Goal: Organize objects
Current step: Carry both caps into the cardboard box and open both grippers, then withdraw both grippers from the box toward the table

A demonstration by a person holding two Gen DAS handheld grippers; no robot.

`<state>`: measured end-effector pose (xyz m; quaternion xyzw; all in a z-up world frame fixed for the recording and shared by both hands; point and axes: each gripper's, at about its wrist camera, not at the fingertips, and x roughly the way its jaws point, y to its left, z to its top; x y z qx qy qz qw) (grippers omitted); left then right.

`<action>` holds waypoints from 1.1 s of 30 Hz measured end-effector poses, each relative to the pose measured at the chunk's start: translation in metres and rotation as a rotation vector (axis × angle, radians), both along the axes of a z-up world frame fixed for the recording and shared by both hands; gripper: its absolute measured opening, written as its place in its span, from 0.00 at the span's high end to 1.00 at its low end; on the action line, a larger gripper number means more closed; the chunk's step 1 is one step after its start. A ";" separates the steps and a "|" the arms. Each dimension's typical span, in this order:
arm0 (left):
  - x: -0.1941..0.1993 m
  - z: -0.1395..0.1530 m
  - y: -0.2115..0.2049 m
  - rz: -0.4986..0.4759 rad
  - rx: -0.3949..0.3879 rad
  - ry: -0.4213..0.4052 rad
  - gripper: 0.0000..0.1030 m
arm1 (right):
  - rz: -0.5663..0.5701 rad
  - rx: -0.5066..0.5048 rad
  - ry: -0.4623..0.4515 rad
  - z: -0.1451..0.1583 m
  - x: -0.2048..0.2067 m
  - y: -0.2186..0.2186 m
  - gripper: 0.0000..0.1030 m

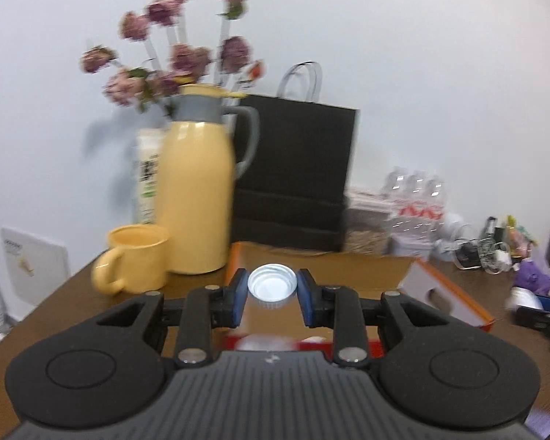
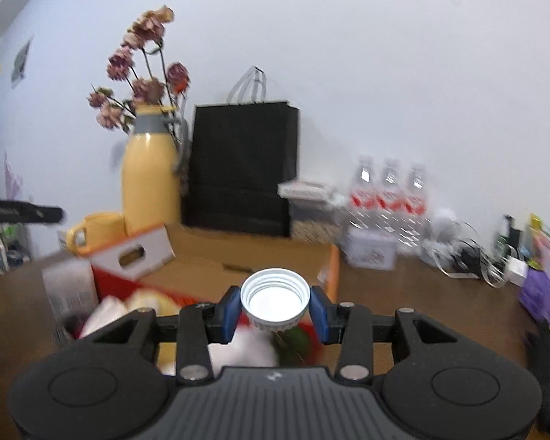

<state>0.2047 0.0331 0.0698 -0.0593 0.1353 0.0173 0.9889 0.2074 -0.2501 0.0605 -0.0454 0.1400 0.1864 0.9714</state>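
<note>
My left gripper (image 1: 272,295) is shut on a white ribbed lid (image 1: 272,288), open side facing the camera, held above an open cardboard box (image 1: 352,271) with orange sides. My right gripper (image 2: 275,306) is shut on a second, larger white ribbed lid (image 2: 275,299), held above the same box (image 2: 245,253). Blurred white and green items (image 2: 253,344) lie in the box below it. The left gripper shows as a dark bar (image 2: 22,212) at the left of the right wrist view.
A yellow thermos jug (image 1: 196,183) and yellow mug (image 1: 135,260) stand left of the box. Behind are dried flowers (image 1: 172,51), a black paper bag (image 1: 297,168), water bottles (image 2: 388,198) and cluttered cables (image 2: 469,256) on the brown table (image 1: 55,300).
</note>
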 end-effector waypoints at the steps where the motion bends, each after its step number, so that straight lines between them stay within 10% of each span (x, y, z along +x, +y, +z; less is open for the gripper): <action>1: 0.006 0.002 -0.008 -0.013 0.000 -0.003 0.72 | 0.011 0.001 -0.006 0.004 0.008 0.009 0.62; 25: 0.087 -0.028 -0.062 -0.019 0.024 0.116 0.71 | 0.012 -0.010 0.177 -0.016 0.102 0.075 0.62; 27: 0.085 -0.030 -0.064 -0.017 0.034 0.114 0.62 | 0.014 -0.011 0.180 -0.017 0.101 0.075 0.57; 30: 0.078 -0.029 -0.066 -0.002 0.054 0.089 0.01 | -0.005 -0.005 0.168 -0.017 0.097 0.070 0.05; 33: 0.072 -0.027 -0.064 0.013 0.043 0.051 0.00 | -0.021 -0.001 0.142 -0.013 0.093 0.065 0.00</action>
